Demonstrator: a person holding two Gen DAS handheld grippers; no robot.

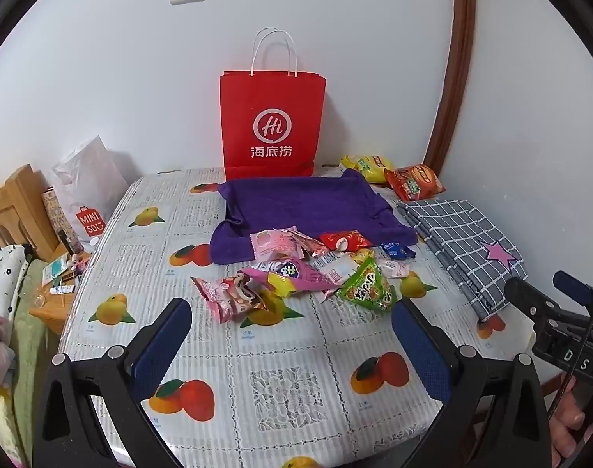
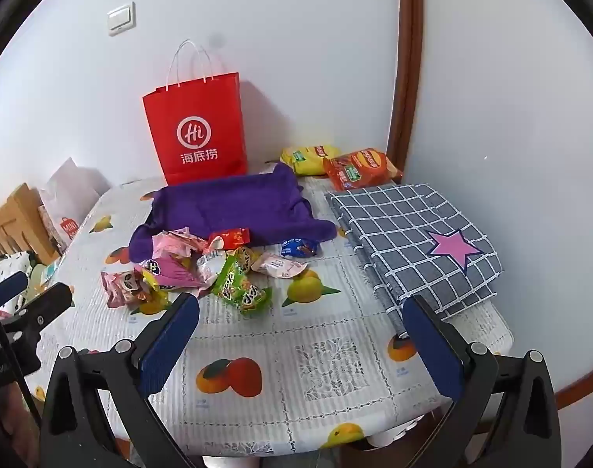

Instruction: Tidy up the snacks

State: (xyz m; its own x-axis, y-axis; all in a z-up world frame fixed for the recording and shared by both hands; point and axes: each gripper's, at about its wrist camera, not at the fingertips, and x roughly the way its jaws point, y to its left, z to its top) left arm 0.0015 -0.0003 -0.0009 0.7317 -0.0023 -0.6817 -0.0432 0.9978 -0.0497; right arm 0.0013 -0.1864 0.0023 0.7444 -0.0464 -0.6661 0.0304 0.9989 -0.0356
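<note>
Table [image 1: 226, 351]: snack pile [image 1: 296, 273] beyond left gripper [image 1: 292, 312], untouched.

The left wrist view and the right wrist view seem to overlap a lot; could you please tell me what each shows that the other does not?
Only the left wrist view shows the small wooden side table with its clutter, and the right claw entering from the side. Only the right wrist view shows the full outer edge of the checked cloth and the left claw from the side. Both share the red paper bag, the purple towel, the snack pile, the two chip bags, and an open claw in the foreground.
</note>
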